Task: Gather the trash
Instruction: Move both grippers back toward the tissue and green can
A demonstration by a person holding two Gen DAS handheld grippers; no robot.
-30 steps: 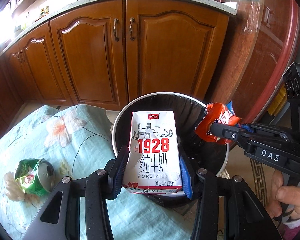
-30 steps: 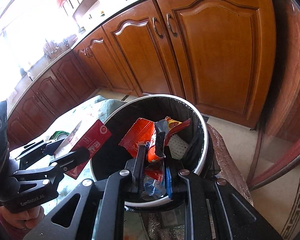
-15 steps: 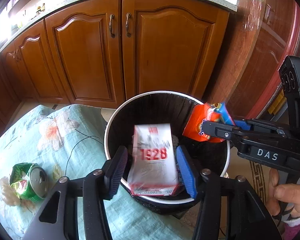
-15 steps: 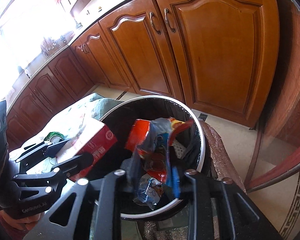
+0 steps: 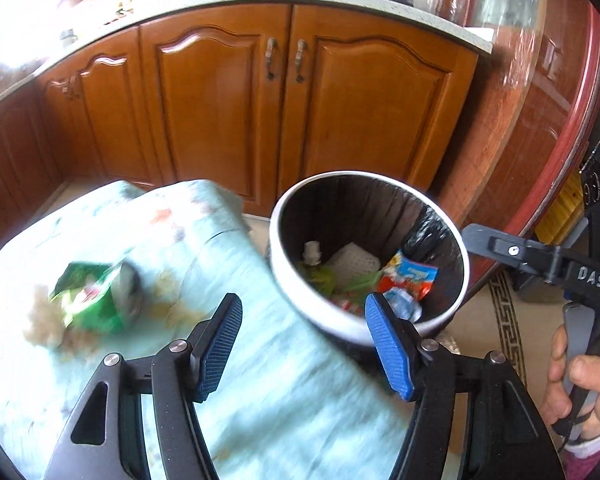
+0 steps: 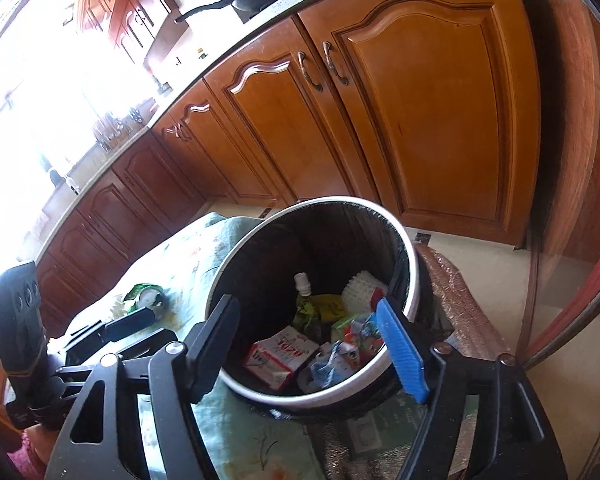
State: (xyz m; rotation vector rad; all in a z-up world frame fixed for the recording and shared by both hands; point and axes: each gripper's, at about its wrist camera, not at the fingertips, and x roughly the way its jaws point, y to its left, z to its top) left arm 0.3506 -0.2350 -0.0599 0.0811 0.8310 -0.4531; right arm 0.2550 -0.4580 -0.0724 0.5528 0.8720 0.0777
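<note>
The round trash bin [image 5: 456, 240] [image 6: 410, 256] with a black liner stands beside the cloth-covered table. Inside lie the white and red milk carton [image 6: 280, 356], the red and blue snack wrapper [image 5: 410, 276] [image 6: 356, 344], a squeeze pouch [image 6: 306, 300] and white foam netting [image 6: 360, 284]. My left gripper [image 5: 304, 344] is open and empty above the table edge near the bin. My right gripper [image 6: 308, 344] is open and empty over the bin's near rim. A crushed green can [image 5: 100, 296] [image 6: 146, 296] lies on the table, left of the bin.
The table wears a light blue floral cloth [image 5: 260, 400]. Wooden kitchen cabinets [image 5: 292, 112] stand behind the bin. A reddish wooden panel [image 5: 540, 128] rises on the right. The right gripper's body and the holding hand [image 5: 580, 368] show at the right edge.
Both grippers opened and let go; the milk carton and the snack wrapper dropped into the bin. My left gripper has swung left and back toward the table.
</note>
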